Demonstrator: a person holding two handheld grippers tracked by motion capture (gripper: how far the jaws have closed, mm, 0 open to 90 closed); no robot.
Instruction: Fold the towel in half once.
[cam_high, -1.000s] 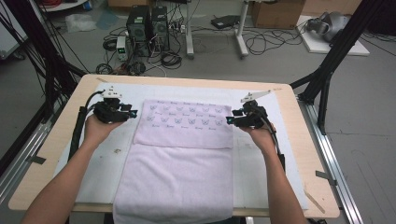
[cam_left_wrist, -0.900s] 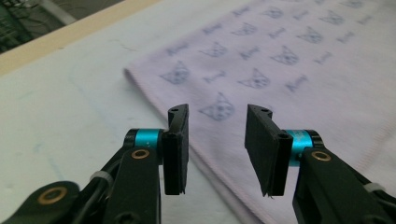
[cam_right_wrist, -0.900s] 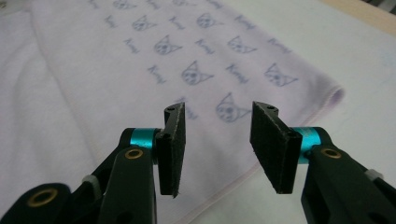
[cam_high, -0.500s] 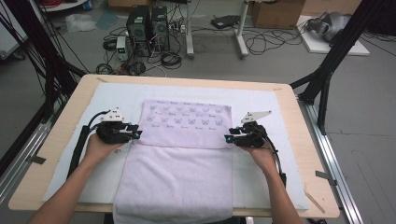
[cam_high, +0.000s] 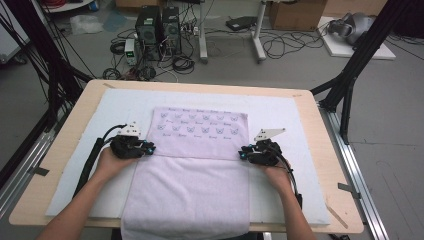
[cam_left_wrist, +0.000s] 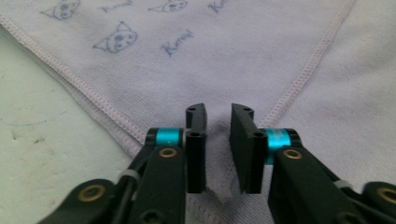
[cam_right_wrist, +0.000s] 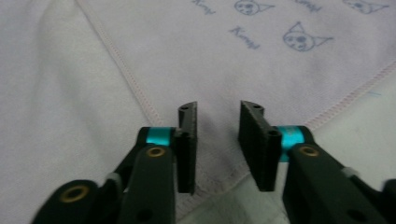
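A: High view: lilac printed towel (cam_high: 192, 170) spread on the white mat (cam_high: 75, 160), folded flap's corners met by the left gripper (cam_high: 149, 148) and the right gripper (cam_high: 242, 154).

B: Left gripper view: jaws just closing, corner bunched between, a gap remaining.

A: Right gripper view: the same, closing over the towel's corner, pads apart.
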